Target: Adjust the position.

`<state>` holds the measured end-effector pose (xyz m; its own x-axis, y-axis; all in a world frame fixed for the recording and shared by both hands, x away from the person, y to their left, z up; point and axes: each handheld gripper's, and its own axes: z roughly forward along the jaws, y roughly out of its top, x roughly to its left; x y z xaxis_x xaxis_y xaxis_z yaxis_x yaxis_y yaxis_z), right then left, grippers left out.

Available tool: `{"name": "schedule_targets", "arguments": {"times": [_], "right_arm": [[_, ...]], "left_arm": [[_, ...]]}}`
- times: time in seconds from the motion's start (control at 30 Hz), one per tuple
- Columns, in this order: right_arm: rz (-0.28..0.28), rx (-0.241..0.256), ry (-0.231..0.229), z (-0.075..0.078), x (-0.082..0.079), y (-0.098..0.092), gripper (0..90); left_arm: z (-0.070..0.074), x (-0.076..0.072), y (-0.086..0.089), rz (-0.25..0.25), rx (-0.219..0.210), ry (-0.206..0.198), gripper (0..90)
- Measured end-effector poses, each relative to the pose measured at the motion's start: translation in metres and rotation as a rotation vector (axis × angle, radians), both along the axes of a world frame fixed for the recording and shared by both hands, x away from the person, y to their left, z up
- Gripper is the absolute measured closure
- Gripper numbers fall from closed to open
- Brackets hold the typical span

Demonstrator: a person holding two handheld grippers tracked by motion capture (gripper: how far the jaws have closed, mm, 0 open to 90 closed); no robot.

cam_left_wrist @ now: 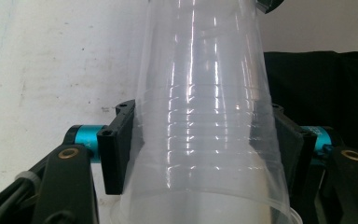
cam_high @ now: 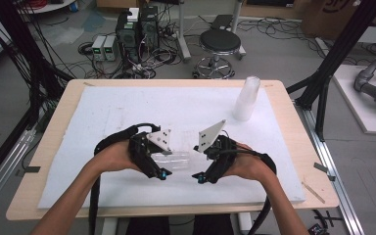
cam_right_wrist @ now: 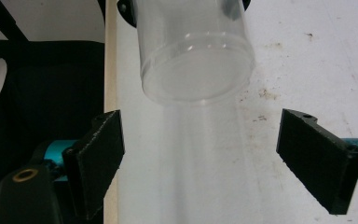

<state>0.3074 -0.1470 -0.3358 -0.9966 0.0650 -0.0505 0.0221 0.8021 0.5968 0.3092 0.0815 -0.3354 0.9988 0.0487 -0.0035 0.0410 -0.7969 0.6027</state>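
A clear plastic cup (cam_high: 176,159), which looks like a few nested together, lies sideways just above the white sheet between my two grippers. My left gripper (cam_high: 164,160) is shut on it. In the left gripper view the cup (cam_left_wrist: 205,93) is clamped near its wide rim between the black pads (cam_left_wrist: 119,149) and runs away from the camera. My right gripper (cam_high: 199,162) faces the cup's base from the right with its jaws wide apart. In the right gripper view the cup's round base (cam_right_wrist: 196,56) hangs ahead of the open gripper (cam_right_wrist: 200,158), with nothing between the pads (cam_right_wrist: 100,149).
A tall upside-down stack of clear cups (cam_high: 247,98) stands at the back right of the white sheet (cam_high: 127,107), which covers most of the wooden table (cam_high: 54,127). Beyond the table are a stool (cam_high: 219,44), computer boxes (cam_high: 137,29) and cables on the floor.
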Motion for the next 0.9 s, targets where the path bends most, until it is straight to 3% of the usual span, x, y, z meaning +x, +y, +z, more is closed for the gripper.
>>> {"name": "schedule_targets", "arguments": {"times": [0.53,0.9], "right_arm": [[0.024,0.002,0.005,0.000,0.001,0.012,16.9],[0.049,0.015,0.006,0.001,-0.001,0.014,30.4]], "left_arm": [[0.001,0.001,-0.016,-0.027,0.021,-0.003,34.5],[0.001,0.001,-0.016,-0.031,0.017,0.001,34.1]]}}
